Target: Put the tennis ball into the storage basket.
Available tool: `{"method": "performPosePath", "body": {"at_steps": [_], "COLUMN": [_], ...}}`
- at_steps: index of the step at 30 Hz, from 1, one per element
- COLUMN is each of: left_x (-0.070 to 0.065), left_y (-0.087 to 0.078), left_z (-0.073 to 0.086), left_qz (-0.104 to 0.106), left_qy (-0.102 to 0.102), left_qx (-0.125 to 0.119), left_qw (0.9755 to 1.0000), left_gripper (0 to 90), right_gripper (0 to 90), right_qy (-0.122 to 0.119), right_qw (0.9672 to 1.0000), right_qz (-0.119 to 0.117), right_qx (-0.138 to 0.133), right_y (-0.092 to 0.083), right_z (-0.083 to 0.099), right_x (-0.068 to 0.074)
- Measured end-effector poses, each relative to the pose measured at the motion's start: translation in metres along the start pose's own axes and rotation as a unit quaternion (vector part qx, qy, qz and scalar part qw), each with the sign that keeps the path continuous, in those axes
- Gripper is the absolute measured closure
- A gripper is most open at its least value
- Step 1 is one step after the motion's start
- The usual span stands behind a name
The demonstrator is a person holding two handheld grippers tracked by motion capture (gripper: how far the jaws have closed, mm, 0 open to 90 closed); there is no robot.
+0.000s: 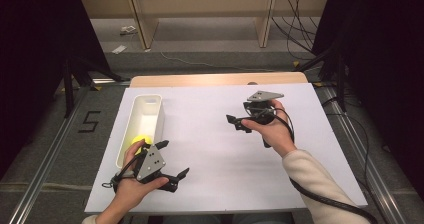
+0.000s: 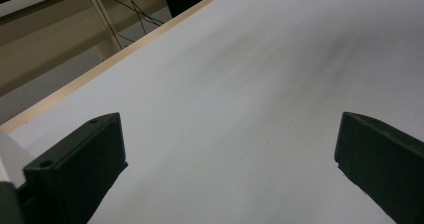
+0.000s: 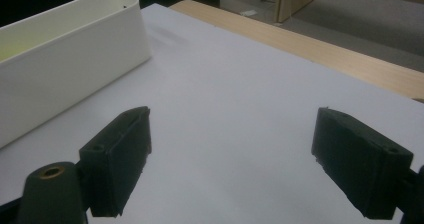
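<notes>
The right tool (image 1: 238, 123) is in the person's right hand (image 1: 274, 130) above the middle-right part of the white sheet (image 1: 220, 159), and its two black jaws stand wide apart with nothing between them. In the right gripper view the jaws frame only bare sheet, and the white tray (image 3: 65, 64) lies ahead of them to the left, not touching them. The left tool (image 1: 174, 160) is in the left hand (image 1: 131, 186) near the front left corner of the sheet, close beside the near end of the tray (image 1: 141, 126). Its jaws are also open and empty; in the left gripper view they point across the bare sheet toward the far wooden edge of the worktop (image 2: 100, 69). The two tools are well apart from each other. The tray is long and narrow and lies along the left side of the sheet, with its length running away from the person. A yellow ball (image 1: 139, 141) is inside the tray at its near end, just behind the fingers of the left hand; no tool touches it. The sheet covers most of the worktop (image 1: 215, 79), so that only a wooden strip is seen at the far side. Black cables trail from both tools, and the cable (image 1: 325, 199) of the right one runs along the light sleeve (image 1: 315, 184).
</notes>
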State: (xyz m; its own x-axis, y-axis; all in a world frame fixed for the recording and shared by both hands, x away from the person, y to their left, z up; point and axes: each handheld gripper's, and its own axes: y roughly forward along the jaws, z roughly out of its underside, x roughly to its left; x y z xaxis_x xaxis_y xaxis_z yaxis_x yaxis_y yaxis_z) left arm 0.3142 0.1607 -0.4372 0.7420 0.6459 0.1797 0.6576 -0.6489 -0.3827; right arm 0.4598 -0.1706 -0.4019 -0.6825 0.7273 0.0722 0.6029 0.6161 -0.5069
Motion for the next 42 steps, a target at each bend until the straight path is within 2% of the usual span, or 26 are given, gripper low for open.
{"method": "performPosePath", "body": {"at_steps": [12, 42], "left_x": [0.001, 0.002], "left_y": [0.000, 0.000], "left_z": [0.000, 0.000], "left_qz": [-0.002, -0.005], "left_qy": [-0.001, -0.001], "left_qx": [0.000, 0.001], "left_qw": [1.0000, 1.0000], "left_gripper": [0.0, 0.0], "right_gripper": [16.9, 16.8], "right_qy": [0.011, 0.034], "right_qw": [0.9997, 0.9987], "right_qz": [0.022, 0.037], "right_qx": [0.000, 0.001], "right_y": [-0.028, -0.063], "right_z": [0.022, 0.066], "right_x": [-0.016, -0.024]}}
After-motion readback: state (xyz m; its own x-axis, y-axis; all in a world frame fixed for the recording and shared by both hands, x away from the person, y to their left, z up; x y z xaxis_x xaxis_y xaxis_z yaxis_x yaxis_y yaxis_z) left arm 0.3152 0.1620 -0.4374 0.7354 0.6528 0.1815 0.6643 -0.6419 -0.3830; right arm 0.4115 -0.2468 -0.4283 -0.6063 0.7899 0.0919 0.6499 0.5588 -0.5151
